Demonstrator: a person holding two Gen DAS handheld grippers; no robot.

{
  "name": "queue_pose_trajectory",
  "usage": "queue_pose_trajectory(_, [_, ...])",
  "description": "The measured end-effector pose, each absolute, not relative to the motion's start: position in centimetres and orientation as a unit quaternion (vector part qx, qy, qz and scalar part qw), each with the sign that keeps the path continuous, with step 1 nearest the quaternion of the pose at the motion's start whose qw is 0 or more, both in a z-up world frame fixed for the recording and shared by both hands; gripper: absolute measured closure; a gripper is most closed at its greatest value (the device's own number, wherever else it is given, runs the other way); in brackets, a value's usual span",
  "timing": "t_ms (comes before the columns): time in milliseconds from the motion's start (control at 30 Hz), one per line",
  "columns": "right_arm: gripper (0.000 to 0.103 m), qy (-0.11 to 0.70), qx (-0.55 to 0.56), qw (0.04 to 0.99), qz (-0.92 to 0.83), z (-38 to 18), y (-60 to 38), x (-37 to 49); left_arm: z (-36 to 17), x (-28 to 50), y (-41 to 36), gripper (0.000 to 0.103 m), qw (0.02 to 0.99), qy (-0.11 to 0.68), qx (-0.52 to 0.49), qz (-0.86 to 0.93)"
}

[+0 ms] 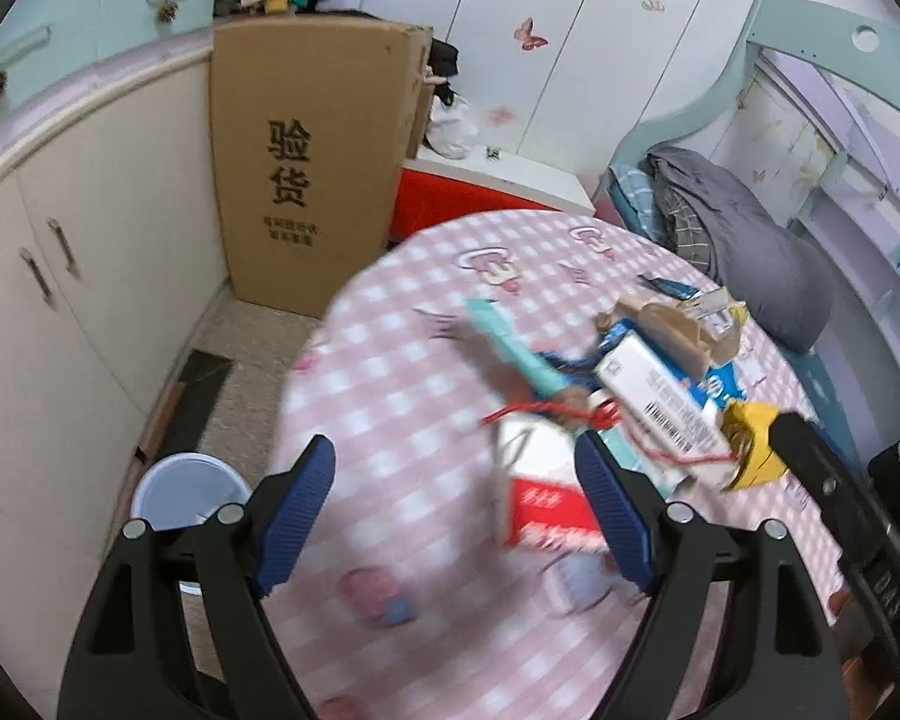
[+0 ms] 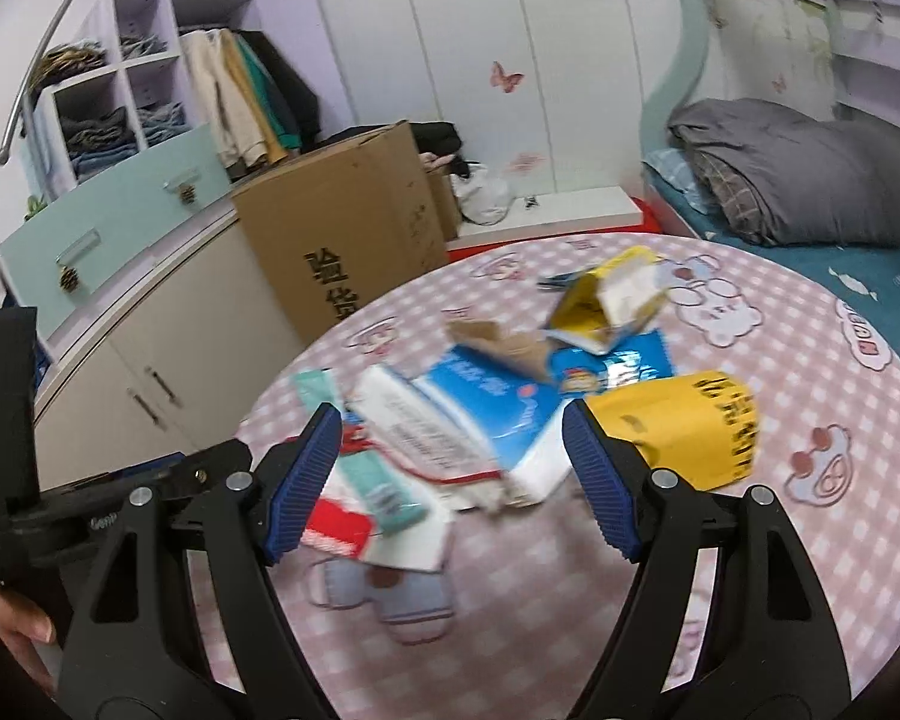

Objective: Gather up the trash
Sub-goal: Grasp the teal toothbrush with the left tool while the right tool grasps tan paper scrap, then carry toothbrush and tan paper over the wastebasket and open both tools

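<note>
From my left wrist camera, my left tongs (image 1: 455,516) stand spread wide with nothing between the blue pads, hanging over the near edge of a round table (image 1: 390,396) covered in pink checked cloth. The trash lies in a heap just beyond and to the right of them: a red-and-white carton (image 1: 546,507) sits partly behind my right pad, a white box with a barcode (image 1: 660,396) lies tilted across the pile, a teal strip of packaging (image 1: 510,348) slants toward the upper left, and torn brown paper (image 1: 666,324) lies farther back. A red string (image 1: 546,411) runs through the heap. At the right edge part of my other tongs shows against a crumpled yellow pack (image 1: 750,444). Down on the floor to the left stands a white bucket (image 1: 186,492), beside a tall cardboard box (image 1: 306,168).

From my right wrist camera, my right tongs (image 2: 450,471) are also spread, gripping nothing. The blue-and-white box (image 2: 474,414) lies between and just beyond the pads, not touched by either. A yellow bag with black print (image 2: 690,426) sits just right of the right pad, a torn yellow carton (image 2: 606,294) lies farther back, and a blue snack wrapper (image 2: 612,369) lies between them. The blur keeps finer detail from me.
</note>
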State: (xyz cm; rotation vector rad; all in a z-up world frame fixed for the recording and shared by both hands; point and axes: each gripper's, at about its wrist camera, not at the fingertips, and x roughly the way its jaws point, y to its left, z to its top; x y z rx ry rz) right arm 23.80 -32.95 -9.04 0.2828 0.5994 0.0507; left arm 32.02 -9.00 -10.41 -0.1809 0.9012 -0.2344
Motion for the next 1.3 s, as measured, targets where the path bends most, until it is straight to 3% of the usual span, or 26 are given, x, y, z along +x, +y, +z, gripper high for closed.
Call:
queue_pose_trajectory(233, [0.028, 0.305, 0.145, 0.941, 0.026, -9.9, -34.8, 25.5, -12.2, 35.6, -11.2, 0.024, 0.871, 0.460, -0.128, -0.116])
queue_pose_trajectory(300, [0.028, 0.307, 0.145, 0.940, 0.026, -10.0, -35.2, 26.1, -12.6, 36.4, -11.9, 0.034, 0.867, 0.466, -0.132, -0.120])
queue_pose_trajectory(367, [0.028, 0.309, 0.143, 0.940, 0.030, -10.1, -35.3, 26.4, -13.2, 37.2, -12.4, 0.037, 0.862, 0.473, -0.137, -0.120])
queue_pose_trajectory(433, [0.028, 0.311, 0.137, 0.940, 0.029, -10.1, -35.2, 26.9, -13.5, 37.7, -12.3, 0.046, 0.858, 0.475, -0.151, -0.123])
queue_pose_trajectory(467, [0.028, 0.312, 0.136, 0.940, 0.030, -10.2, -35.2, 27.0, -13.6, 38.0, -12.4, 0.063, 0.855, 0.477, -0.156, -0.129])
queue_pose_trajectory(500, [0.028, 0.313, 0.134, 0.940, 0.029, -10.2, -35.3, 27.4, -13.7, 38.3, -12.3, 0.071, 0.853, 0.477, -0.163, -0.136])
queue_pose_trajectory(600, [0.028, 0.316, 0.124, 0.940, 0.019, -10.1, -35.3, 28.3, -13.2, 38.5, -12.0, 0.086, 0.853, 0.465, -0.182, -0.151])
queue_pose_trajectory(767, [0.028, 0.346, 0.086, 0.934, 0.011, -10.3, -34.5, 31.0, -10.9, 37.8, -11.0, 0.092, 0.875, 0.421, -0.184, -0.150])
queue_pose_trajectory(1000, [0.029, 0.392, 0.062, 0.918, 0.019, -12.1, -33.2, 34.6, -8.6, 37.3, -8.6, 0.092, 0.885, 0.387, -0.213, -0.146])
queue_pose_trajectory(1067, [0.055, 0.400, 0.059, 0.914, 0.019, -12.5, -33.1, 35.2, -8.3, 37.3, -8.2, 0.092, 0.883, 0.388, -0.218, -0.149])
queue_pose_trajectory(1100, [0.086, 0.404, 0.064, 0.912, 0.020, -12.7, -33.2, 35.4, -8.2, 37.3, -7.9, 0.092, 0.882, 0.387, -0.220, -0.151])
queue_pose_trajectory(1200, [0.095, 0.377, 0.063, 0.924, 0.018, -11.4, -33.1, 34.4, -7.6, 36.7, -6.9, 0.092, 0.883, 0.380, -0.228, -0.154])
queue_pose_trajectory(1300, [0.096, 0.336, 0.058, 0.940, 0.008, -8.9, -32.8, 32.9, -6.6, 35.9, -5.9, 0.092, 0.888, 0.367, -0.231, -0.154])
